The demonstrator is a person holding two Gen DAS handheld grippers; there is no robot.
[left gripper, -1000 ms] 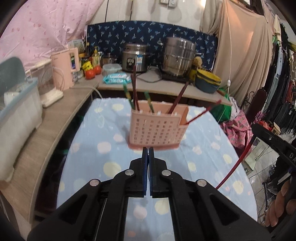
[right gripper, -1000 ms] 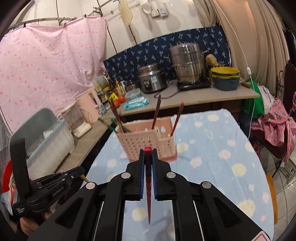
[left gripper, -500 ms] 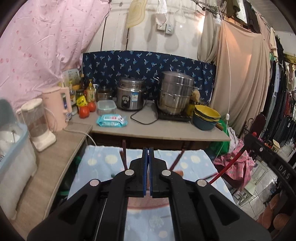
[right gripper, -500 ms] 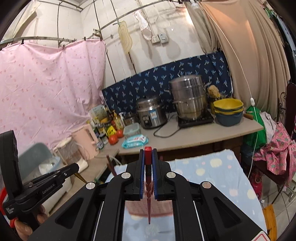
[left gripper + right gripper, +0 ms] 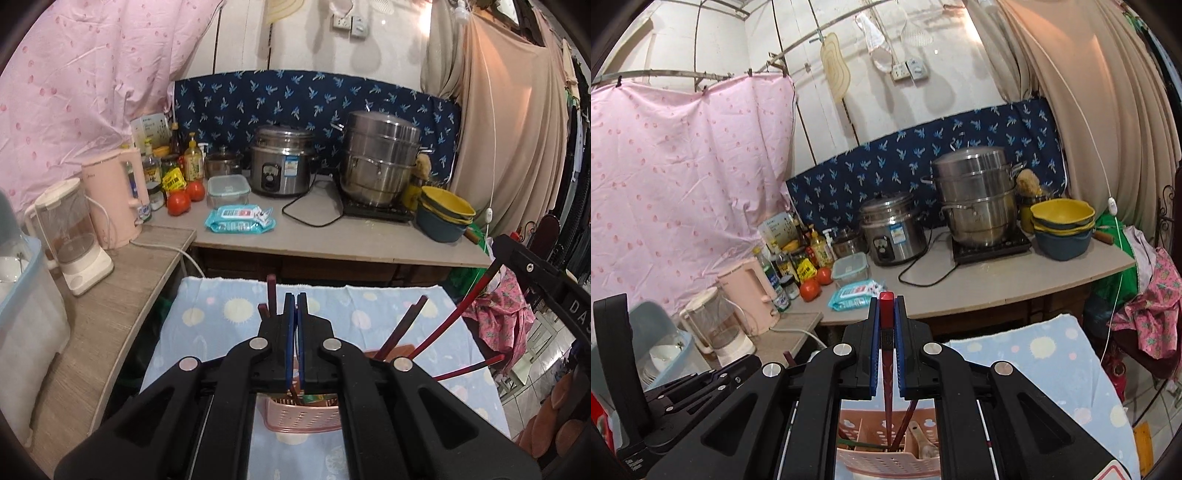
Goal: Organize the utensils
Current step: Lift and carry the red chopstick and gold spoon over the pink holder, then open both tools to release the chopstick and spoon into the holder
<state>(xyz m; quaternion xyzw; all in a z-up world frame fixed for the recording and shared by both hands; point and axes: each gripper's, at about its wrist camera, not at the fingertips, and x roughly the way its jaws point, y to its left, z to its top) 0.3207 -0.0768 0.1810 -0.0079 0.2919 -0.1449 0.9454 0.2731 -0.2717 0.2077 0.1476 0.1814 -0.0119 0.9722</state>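
A pink slotted utensil basket (image 5: 886,458) stands on the blue dotted tablecloth, right below both grippers; it also shows in the left wrist view (image 5: 301,415). My right gripper (image 5: 886,306) is shut on a red chopstick (image 5: 885,369) that hangs upright with its tip down inside the basket. Dark red chopsticks (image 5: 402,330) and a pale spoon (image 5: 923,441) stand in the basket. My left gripper (image 5: 295,299) is shut and empty, above the basket. The right gripper with its red chopstick (image 5: 461,314) shows at the right of the left wrist view.
A counter behind the table holds a rice cooker (image 5: 280,170), a steel steamer pot (image 5: 380,162), yellow and blue bowls (image 5: 445,214), a wipes pack (image 5: 240,219), tomatoes and bottles. A pink kettle (image 5: 114,199) and a blender (image 5: 70,232) stand on the left shelf.
Both grippers have moved forward over the basket and tilted up. The red chopstick's tip now sits inside the basket.
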